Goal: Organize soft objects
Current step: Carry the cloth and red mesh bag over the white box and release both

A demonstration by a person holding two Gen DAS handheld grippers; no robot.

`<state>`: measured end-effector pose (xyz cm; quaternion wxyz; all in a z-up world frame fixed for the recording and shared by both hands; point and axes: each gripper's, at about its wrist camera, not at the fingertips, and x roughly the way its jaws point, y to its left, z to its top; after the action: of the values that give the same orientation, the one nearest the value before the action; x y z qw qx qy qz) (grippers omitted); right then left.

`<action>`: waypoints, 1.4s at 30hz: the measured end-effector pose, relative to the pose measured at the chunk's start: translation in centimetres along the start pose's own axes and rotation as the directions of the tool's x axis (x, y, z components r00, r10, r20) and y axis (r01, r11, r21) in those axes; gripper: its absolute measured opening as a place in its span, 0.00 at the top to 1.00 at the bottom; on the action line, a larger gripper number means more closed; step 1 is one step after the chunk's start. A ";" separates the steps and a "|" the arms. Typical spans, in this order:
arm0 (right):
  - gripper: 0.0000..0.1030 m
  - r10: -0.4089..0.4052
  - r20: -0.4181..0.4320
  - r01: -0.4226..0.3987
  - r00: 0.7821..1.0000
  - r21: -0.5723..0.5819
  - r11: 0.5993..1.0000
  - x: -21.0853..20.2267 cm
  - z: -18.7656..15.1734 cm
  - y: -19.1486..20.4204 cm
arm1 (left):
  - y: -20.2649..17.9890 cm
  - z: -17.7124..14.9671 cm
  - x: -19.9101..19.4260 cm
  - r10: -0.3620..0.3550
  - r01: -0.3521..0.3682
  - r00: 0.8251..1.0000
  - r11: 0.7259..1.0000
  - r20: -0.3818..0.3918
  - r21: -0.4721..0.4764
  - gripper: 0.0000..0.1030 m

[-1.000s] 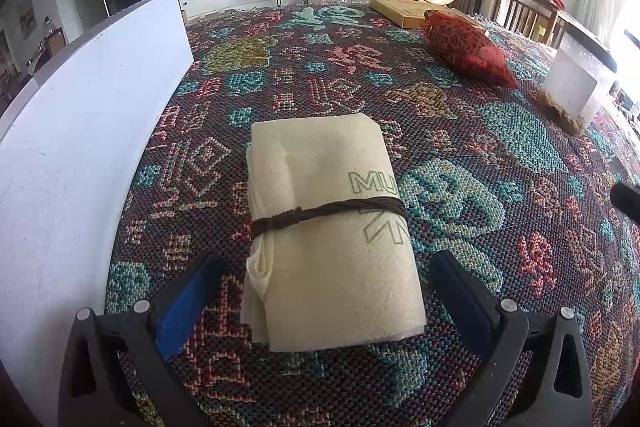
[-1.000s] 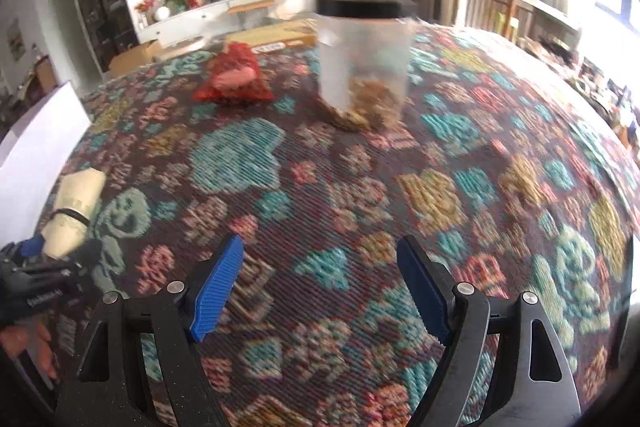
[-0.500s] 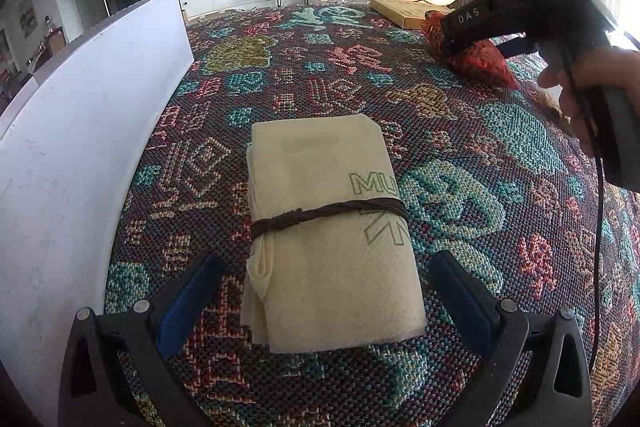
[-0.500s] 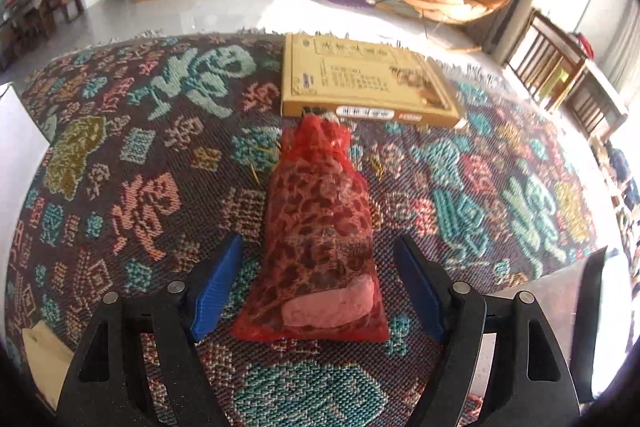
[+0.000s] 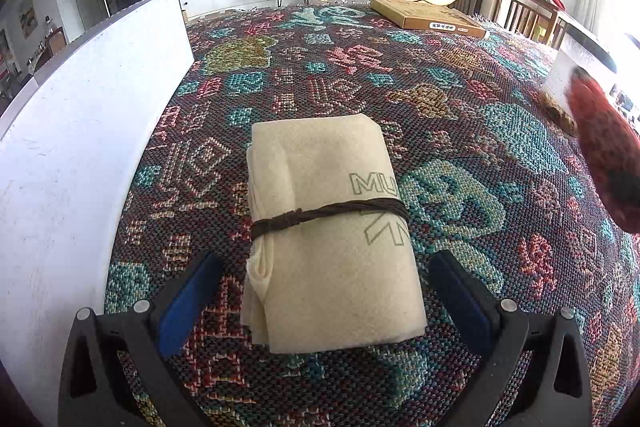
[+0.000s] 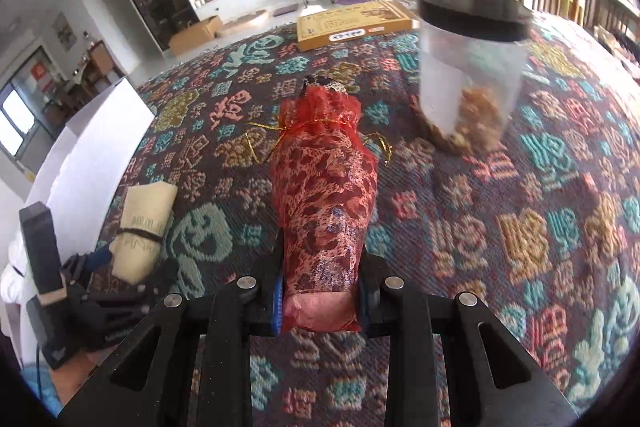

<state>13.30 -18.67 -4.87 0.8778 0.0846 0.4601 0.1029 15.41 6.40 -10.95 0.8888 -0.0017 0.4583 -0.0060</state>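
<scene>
A white panel [image 5: 80, 131] stood along the left edge of the patterned woven cloth [image 5: 360, 75] covering the table. Beside it, the left gripper [image 5: 324, 291] sat low over the cloth with its blue-padded jaws spread wide, one on either side of the near end of a cream cloth bundle [image 5: 328, 227] tied round the middle with a dark brown cord [image 5: 320, 217]; neither pad touched the bundle, which lay flat on the cloth. To the right, the right gripper [image 6: 320, 297] was closed tight on the near end of a red mesh pouch [image 6: 324, 195], the pouch stretching forward from the jaws with its gathered neck and gold drawstring [image 6: 260, 135] at the far end; whether the pouch was clear of the cloth could not be told. Farther right stood a clear jar [image 6: 468, 75] with a black lid, partly filled with brown pieces. A flat yellow box [image 6: 352, 23] lay at the far edge of the table.
</scene>
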 end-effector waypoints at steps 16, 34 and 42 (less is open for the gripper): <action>0.58 -0.299 0.014 0.297 0.954 0.079 0.952 3.3 9.6 -16.2 | 0.1 0.0 0.1 -0.001 0.001 1.000 1.000 -0.001 -0.001 0.00; 0.78 -0.317 -0.197 0.330 0.928 0.037 0.943 6.4 13.3 -17.8 | -1.1 0.8 -0.3 -0.045 0.058 0.985 0.995 -0.165 0.076 0.00; 0.79 -0.278 -0.047 0.281 0.959 0.084 0.956 1.3 17.7 -16.9 | 0.4 4.4 -0.6 -0.165 0.160 0.979 0.986 -0.118 -0.050 0.55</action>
<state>30.37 -35.57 -0.01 0.8708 0.0564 0.4867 -0.0416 18.70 6.82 -7.93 0.8556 -0.0567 0.5098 -0.0693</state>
